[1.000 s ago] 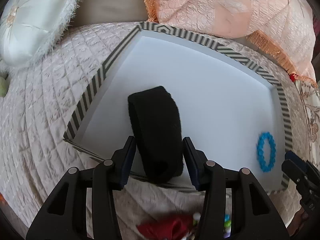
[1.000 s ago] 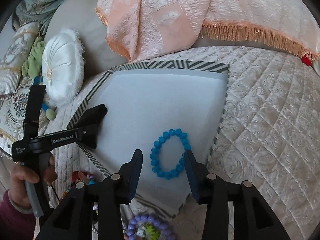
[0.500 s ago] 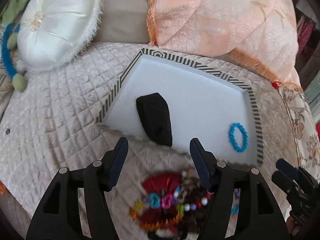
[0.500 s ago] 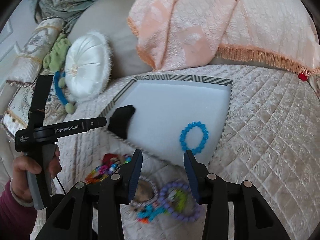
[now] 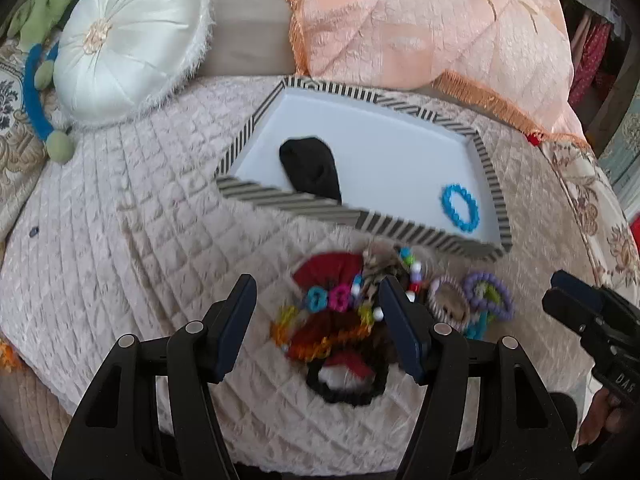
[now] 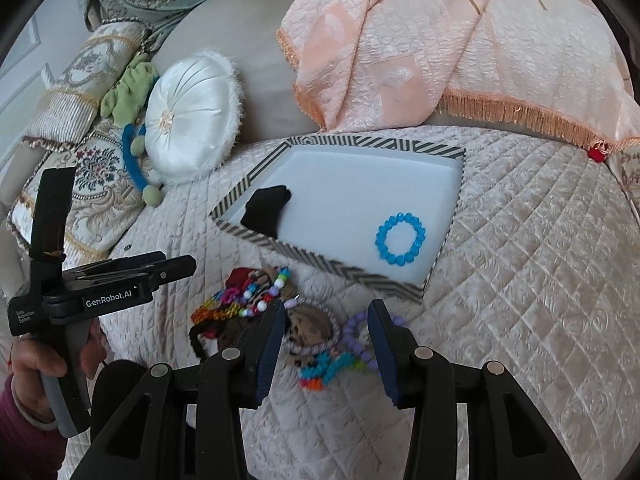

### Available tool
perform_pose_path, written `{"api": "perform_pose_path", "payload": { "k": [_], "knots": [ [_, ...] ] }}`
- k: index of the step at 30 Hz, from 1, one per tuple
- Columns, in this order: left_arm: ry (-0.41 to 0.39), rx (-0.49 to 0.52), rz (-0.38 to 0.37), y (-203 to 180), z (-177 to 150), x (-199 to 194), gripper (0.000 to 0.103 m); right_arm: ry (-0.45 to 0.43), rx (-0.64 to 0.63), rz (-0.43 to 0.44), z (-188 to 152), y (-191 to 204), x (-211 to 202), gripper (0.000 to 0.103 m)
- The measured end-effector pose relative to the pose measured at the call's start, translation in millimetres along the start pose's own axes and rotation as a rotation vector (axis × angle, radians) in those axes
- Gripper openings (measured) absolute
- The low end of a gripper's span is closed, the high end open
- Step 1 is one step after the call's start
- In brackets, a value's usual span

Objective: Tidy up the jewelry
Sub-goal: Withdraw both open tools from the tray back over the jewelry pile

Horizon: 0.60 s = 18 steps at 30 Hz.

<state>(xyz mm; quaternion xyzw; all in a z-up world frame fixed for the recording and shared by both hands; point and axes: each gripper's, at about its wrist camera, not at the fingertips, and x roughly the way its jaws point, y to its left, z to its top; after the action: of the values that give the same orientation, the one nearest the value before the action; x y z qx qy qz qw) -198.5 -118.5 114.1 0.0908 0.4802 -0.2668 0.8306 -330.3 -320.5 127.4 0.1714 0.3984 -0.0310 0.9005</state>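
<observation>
A striped-rim white tray [image 5: 384, 227] [image 6: 352, 141] lies on the quilted bed. In it are a black band [image 5: 310, 169] [image 6: 266, 210] at its left and a blue bead bracelet [image 5: 460, 208] [image 6: 400, 239] at its right. A pile of colourful jewelry and hair ties [image 5: 344, 316] [image 6: 272, 312] lies on the quilt in front of the tray. My left gripper [image 5: 318, 320] is open and empty above the pile. My right gripper [image 6: 326, 340] is open and empty over a purple bead bracelet [image 6: 356, 340] [image 5: 490, 294] and a leopard scrunchie [image 6: 310, 326].
A white round cushion [image 5: 128, 36] [image 6: 192, 120] and a peach fringed blanket [image 5: 432, 24] [image 6: 440, 40] lie behind the tray. A green and blue toy [image 6: 134, 120] and patterned pillows [image 6: 92, 184] are at the far left.
The left gripper let go of the black band in the tray and drew back over the pile. The right gripper also pulled back from the blue bracelet.
</observation>
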Motion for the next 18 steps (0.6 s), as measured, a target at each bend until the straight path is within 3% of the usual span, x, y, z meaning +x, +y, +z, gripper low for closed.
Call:
{"api": "perform_pose_path", "payload": {
  "k": [6, 18],
  "knots": [
    [0.049, 0.037, -0.021, 7, -21, 7, 0.064, 0.015, -0.016, 0.001, -12, 2, -1, 0.041],
    [0.112, 0.089, -0.075, 7, -37, 31, 0.064, 0.088, 0.034, -0.082, -22, -46, 22, 0.041]
  ]
}}
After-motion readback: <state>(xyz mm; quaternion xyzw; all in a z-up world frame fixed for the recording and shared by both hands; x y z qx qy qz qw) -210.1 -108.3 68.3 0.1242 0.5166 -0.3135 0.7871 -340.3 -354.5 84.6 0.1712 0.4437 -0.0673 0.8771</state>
